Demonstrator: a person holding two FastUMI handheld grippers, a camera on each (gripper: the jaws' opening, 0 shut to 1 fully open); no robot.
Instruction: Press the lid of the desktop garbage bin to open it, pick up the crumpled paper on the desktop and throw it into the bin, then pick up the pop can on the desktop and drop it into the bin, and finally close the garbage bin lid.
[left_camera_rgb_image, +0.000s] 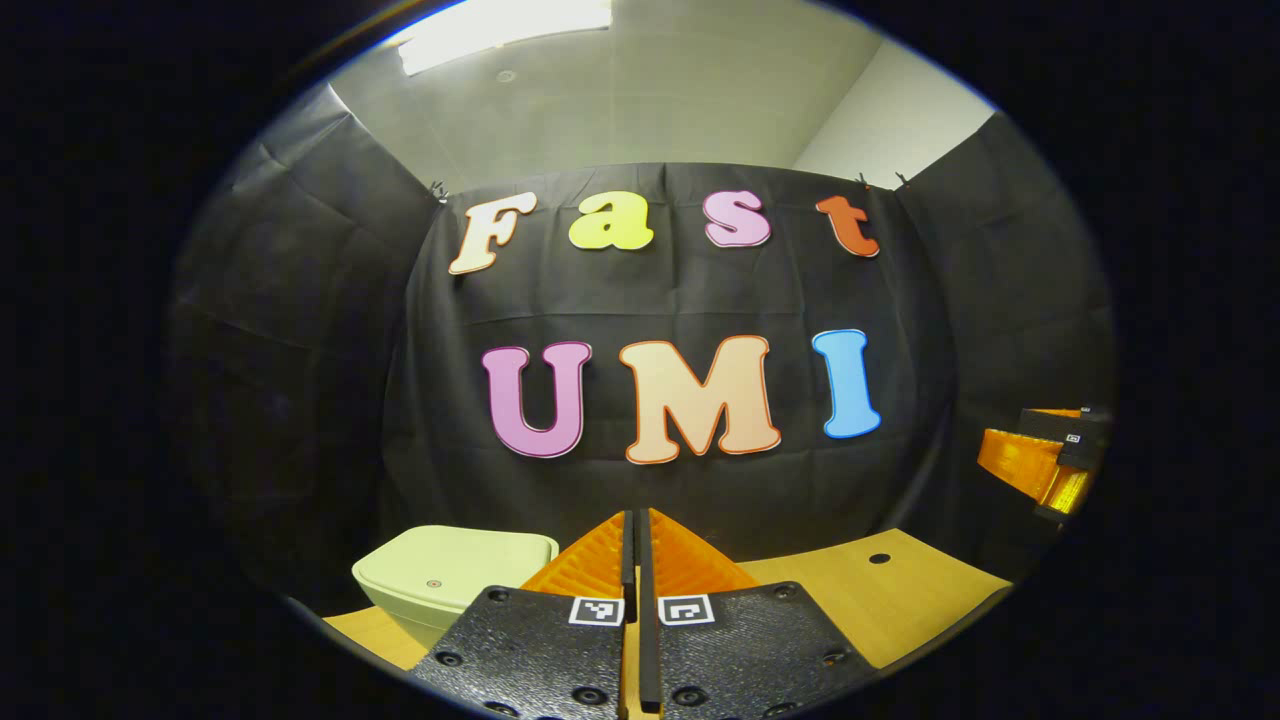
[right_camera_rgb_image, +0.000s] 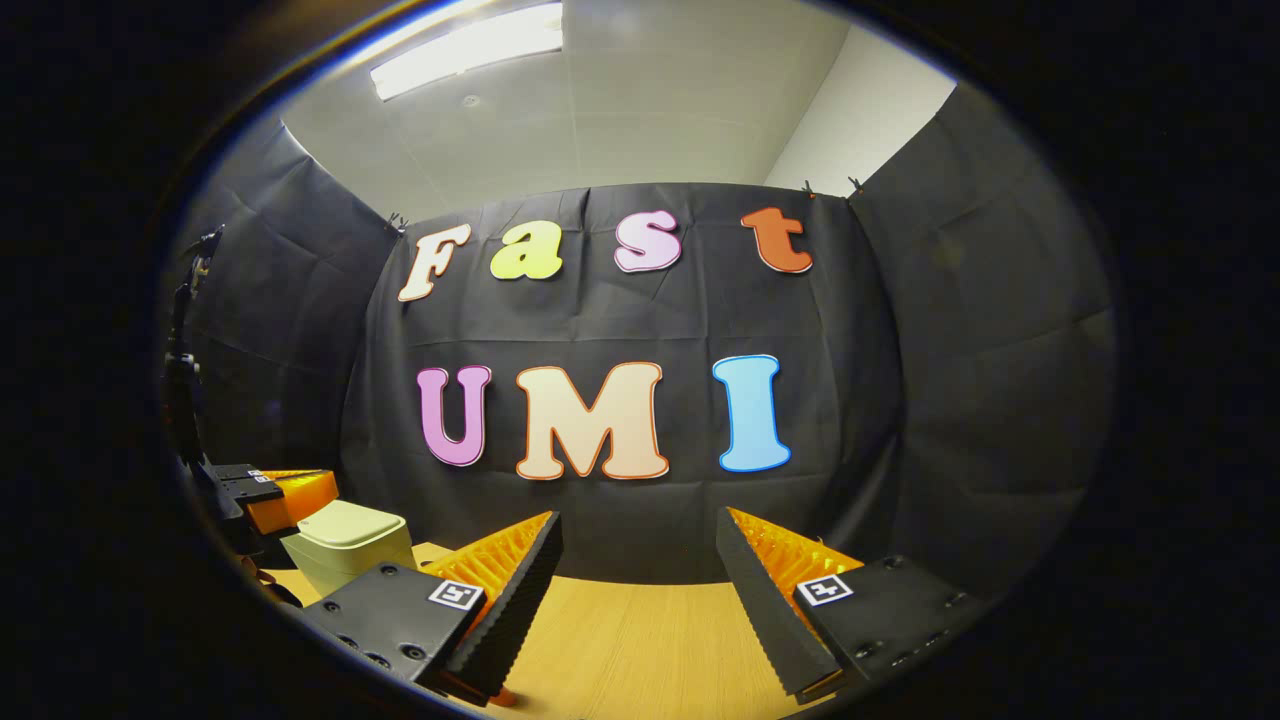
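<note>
Fingers of the left gripper are pressed together with nothing between them, held level above the wooden table and aimed at the booth wall. Just left of them sits the pale green garbage bin, lid down. Over bare tabletop, the right gripper is also level, its fingers spread wide apart.

A recording booth set up indoors: black cloth hangs as walls on three sides of a wooden table, under a white ceiling with a strip light.
</note>
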